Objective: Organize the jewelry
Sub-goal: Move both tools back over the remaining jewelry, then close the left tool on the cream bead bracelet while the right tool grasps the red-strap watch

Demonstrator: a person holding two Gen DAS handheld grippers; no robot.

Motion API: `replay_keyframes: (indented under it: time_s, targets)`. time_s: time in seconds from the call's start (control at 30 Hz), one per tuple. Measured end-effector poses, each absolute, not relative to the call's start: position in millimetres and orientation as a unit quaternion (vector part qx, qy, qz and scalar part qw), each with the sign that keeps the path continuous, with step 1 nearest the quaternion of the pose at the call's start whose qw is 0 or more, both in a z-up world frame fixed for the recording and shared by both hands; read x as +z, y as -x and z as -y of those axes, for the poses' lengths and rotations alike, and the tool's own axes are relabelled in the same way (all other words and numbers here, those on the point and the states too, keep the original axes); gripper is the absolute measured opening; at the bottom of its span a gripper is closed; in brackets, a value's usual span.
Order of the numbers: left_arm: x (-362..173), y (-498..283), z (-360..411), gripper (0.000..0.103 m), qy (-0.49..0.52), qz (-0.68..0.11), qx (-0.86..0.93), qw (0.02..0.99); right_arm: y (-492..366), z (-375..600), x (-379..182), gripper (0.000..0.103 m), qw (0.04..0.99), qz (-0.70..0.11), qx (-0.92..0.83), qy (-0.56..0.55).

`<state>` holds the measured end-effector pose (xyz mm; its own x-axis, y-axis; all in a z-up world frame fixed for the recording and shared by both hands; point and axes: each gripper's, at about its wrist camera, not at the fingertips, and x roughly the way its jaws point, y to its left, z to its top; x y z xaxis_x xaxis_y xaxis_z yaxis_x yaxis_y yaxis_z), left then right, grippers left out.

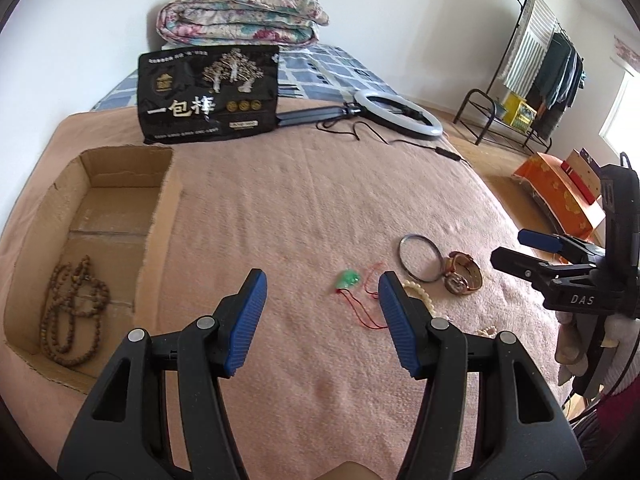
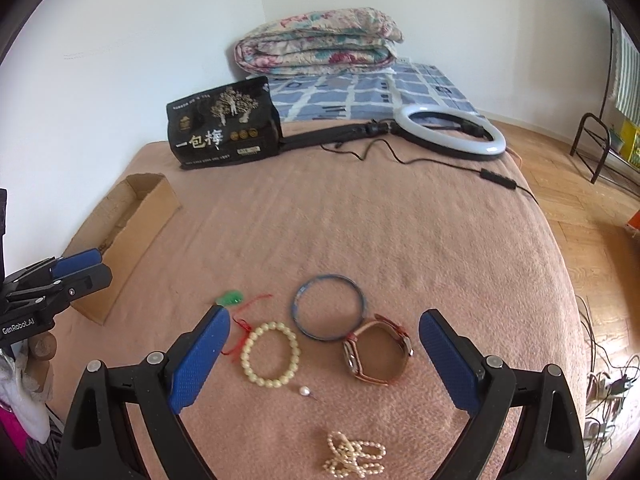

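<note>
right gripper (image 2: 324, 354): wide, empty, lower frame | left gripper (image 1: 322, 312): wide, empty | brown-strapped wristwatch (image 2: 378, 354): on pink bed blanket (image 2: 400, 220), on its side, lower centre, touching blue bangle (image 2: 329, 307) | brown cardboard box (image 1: 90, 240): left, long axis running away from camera

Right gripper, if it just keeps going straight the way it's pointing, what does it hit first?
Probably the blue bangle or the watch touching it; both lie between the open right gripper's fingers. Depth is unclear, so which comes first is uncertain.
</note>
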<state>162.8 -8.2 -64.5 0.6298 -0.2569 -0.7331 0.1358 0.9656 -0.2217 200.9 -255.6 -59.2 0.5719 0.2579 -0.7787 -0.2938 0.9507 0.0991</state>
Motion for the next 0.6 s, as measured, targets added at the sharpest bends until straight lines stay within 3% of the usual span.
replay_keyframes:
  time_s: [0.4,0.6]
  targets:
    - [-92,-164,66,0.059,0.035,-0.453,-0.169,0.875,-216,291,-94,0.074,0.856,-0.493,0.153,-0.026]
    - [-109,-159,97,0.042,-0.003,-0.471,-0.204,0.859,-222,297,-110,0.056,0.839,-0.516,0.168,-0.049]
